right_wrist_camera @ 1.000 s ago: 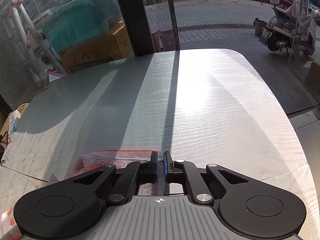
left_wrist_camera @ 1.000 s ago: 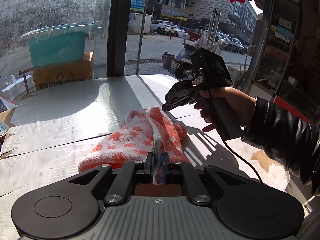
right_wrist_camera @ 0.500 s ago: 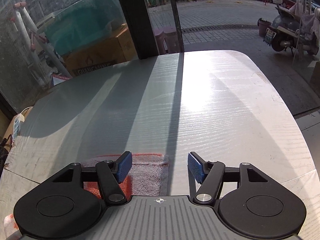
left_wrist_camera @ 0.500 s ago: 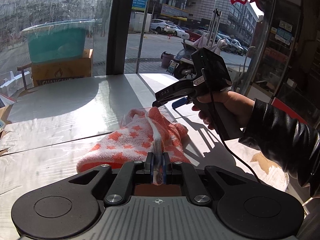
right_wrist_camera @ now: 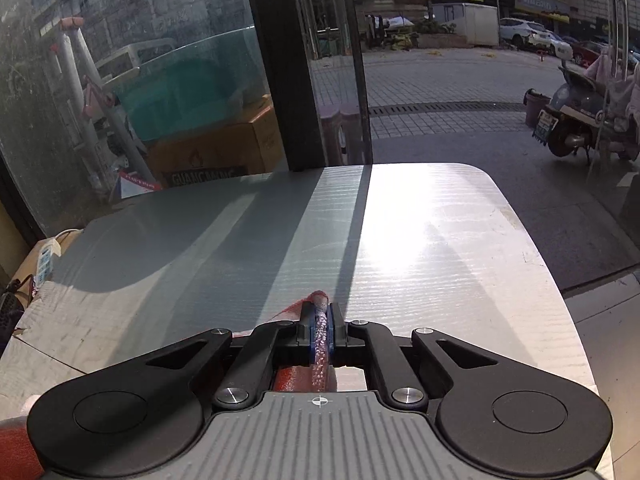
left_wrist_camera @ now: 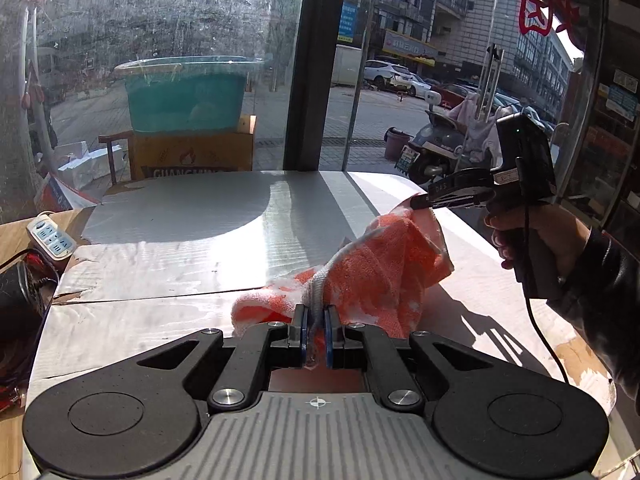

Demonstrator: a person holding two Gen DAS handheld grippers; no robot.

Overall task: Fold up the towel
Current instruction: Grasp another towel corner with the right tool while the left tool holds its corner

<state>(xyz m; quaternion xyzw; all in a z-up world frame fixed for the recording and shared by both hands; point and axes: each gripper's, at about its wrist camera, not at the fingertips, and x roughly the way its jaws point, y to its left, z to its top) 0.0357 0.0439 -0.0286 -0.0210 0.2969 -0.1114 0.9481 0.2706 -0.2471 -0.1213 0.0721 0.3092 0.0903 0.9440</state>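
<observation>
Sunlit glass walls look out on a paved street with parked cars and a scooter, and before them lies the pale wood-grain surface (left_wrist_camera: 168,240) under bands of shadow. From the left wrist view, the left claw (left_wrist_camera: 315,332) is clenched on a white-edged fold of the orange terry towel with pale star marks (left_wrist_camera: 372,276). That towel is drawn up off the surface in a slack ridge running toward the right claw (left_wrist_camera: 420,201), which pinches its far corner in the air; a hand (left_wrist_camera: 536,236) in a dark sleeve grips the handle. A white power strip (left_wrist_camera: 51,237) lies at the left edge, and a teal plastic tub (left_wrist_camera: 184,96) sits on a yellow cardboard box (left_wrist_camera: 192,156) beyond the glass.

From the right wrist view, the right claw is clamped on a thin edge of towel (right_wrist_camera: 320,332) standing between its blue pads (right_wrist_camera: 312,334), above the bright surface (right_wrist_camera: 440,248).
</observation>
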